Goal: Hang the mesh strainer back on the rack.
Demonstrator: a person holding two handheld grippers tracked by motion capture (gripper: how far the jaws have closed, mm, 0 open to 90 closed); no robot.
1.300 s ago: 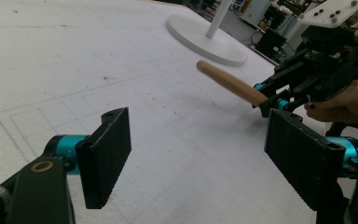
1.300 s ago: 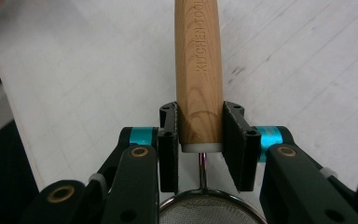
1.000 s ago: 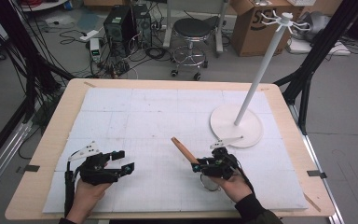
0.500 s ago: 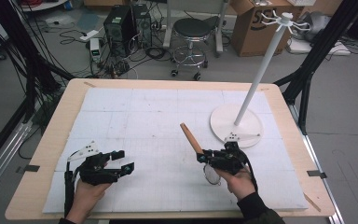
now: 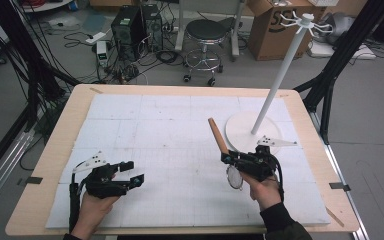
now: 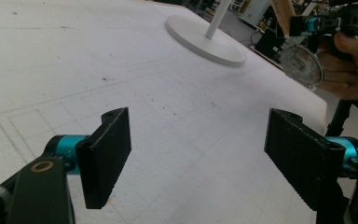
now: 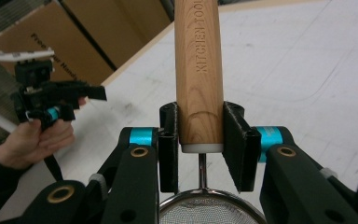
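A small mesh strainer (image 5: 234, 177) with a wooden handle (image 5: 216, 135) hangs from my right gripper (image 5: 227, 157), which is shut on the handle's lower end. The handle points up and away, the mesh bowl hangs below the jaws. In the right gripper view both pads press the handle (image 7: 199, 70) just above the mesh (image 7: 209, 212). A white stand (image 5: 252, 132) with a tall pole and hooks on top rises just right of the strainer. My left gripper (image 5: 135, 172) rests low at the table's front left, open with nothing between its jaws (image 6: 200, 140).
The table (image 5: 55, 145) has a white gridded mat on a wooden top. The stand's round base (image 6: 205, 39) lies ahead in the left gripper view. A stool (image 5: 207, 32), a cardboard box (image 5: 272, 25) and cables are on the floor beyond.
My right gripper has carried the strainer to the right and a little up, closer to the stand's base. The left gripper has stayed where it was.
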